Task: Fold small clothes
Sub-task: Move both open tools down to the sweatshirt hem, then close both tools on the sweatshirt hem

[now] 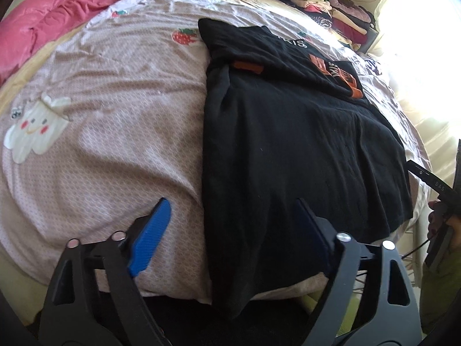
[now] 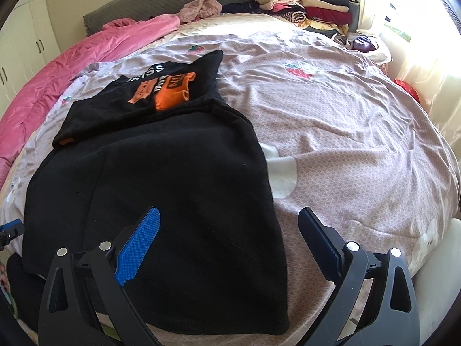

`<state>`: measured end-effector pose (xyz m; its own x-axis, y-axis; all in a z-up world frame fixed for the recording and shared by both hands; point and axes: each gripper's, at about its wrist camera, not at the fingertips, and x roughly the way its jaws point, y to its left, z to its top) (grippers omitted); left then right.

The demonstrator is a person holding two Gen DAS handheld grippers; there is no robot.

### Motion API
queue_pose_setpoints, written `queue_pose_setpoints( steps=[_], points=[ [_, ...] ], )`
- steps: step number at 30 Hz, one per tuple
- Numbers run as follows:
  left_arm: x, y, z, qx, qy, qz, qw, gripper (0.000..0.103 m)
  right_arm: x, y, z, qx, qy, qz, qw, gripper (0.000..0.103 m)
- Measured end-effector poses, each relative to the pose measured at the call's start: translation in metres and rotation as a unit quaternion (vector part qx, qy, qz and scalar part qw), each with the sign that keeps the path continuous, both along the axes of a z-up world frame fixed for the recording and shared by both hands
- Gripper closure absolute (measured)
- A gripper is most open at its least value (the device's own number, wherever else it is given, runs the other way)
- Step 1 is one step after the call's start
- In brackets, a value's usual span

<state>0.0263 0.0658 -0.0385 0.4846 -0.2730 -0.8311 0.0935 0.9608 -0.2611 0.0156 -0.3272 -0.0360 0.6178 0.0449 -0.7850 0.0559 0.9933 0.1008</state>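
A black garment (image 1: pixel 288 144) with orange patches and white lettering lies spread on the bed, its near hem hanging over the bed's front edge. It also shows in the right wrist view (image 2: pixel 173 178). My left gripper (image 1: pixel 233 230) is open and empty, straddling the garment's left edge near the hem. My right gripper (image 2: pixel 230 245) is open and empty, straddling the garment's right edge near the hem. The right gripper's body shows at the right edge of the left wrist view (image 1: pixel 440 190).
The bed has a pink patterned sheet (image 2: pixel 345 132) with strawberry and cloud prints. A pink quilt (image 1: pixel 86 8) lies bunched at the far left. Stacks of folded clothes (image 2: pixel 305 3) stand at the head of the bed. A bright window is on the right.
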Motion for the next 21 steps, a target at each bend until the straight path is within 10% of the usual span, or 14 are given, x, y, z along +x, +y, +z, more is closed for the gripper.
queue_pose_setpoints(
  steps=[8, 16, 21],
  points=[
    [-0.001, -0.012, -0.016, -0.012, 0.023, -0.011, 0.9996, 0.046, -0.010, -0.019, -0.004, 0.008, 0.007, -0.002, 1.000, 0.008],
    [0.000, -0.014, -0.019, -0.006, 0.023, -0.008, 0.9997, 0.046, -0.013, -0.025, -0.021, 0.038, 0.038, 0.017, 0.998, 0.058],
    [0.001, -0.013, -0.020, -0.010, 0.021, -0.005, 0.9997, 0.048, -0.011, -0.025, -0.030, 0.045, 0.043, 0.023, 0.998, 0.065]
  ],
)
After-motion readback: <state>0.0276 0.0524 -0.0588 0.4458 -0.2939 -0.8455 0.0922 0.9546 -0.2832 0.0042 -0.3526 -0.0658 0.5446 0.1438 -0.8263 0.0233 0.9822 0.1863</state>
